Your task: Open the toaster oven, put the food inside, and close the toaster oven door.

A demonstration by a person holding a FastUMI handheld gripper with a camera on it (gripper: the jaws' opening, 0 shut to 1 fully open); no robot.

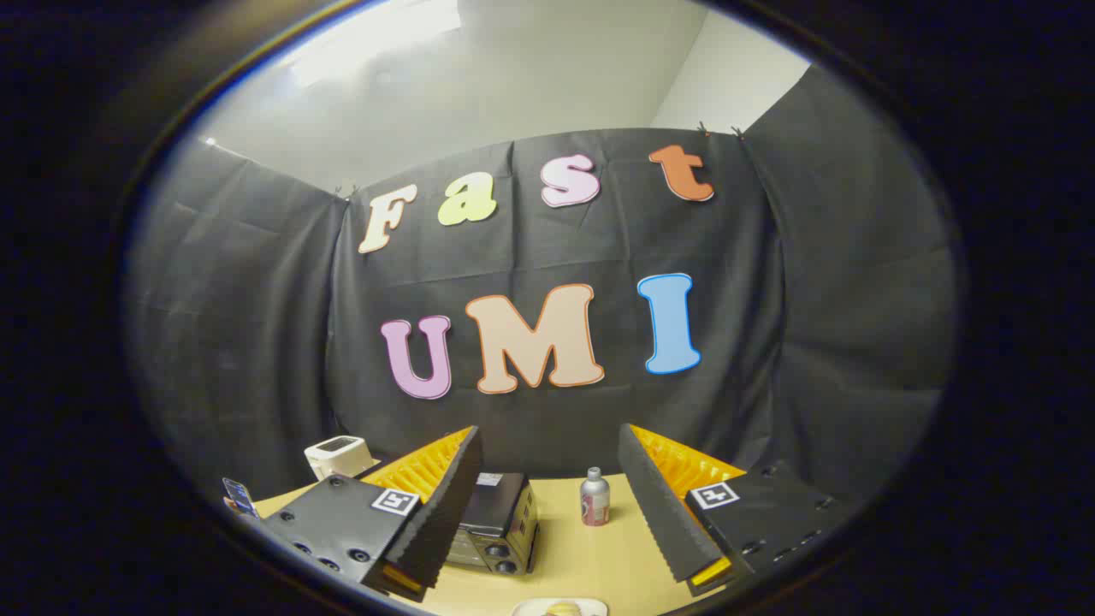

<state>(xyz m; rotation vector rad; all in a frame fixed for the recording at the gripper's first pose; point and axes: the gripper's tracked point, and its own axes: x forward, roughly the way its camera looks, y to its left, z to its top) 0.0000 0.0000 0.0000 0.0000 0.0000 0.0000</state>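
My gripper point(547, 505) is open, its two black fingers with orange ribbed backs spread wide above the pale wooden table point(590, 556). A black toaster oven point(500, 522) stands on the table just beyond and partly behind the left finger point(445, 513), its door shut as far as I can see. A white plate point(560, 607) with yellowish food lies on the table below the fingers, mostly cut off. Nothing is between the fingers.
A small grey bottle with a red label point(594, 496) stands upright on the table between the fingers, farther back. A white appliance point(338, 456) sits at the back left. A small blue item point(239, 494) lies at the table's left edge.
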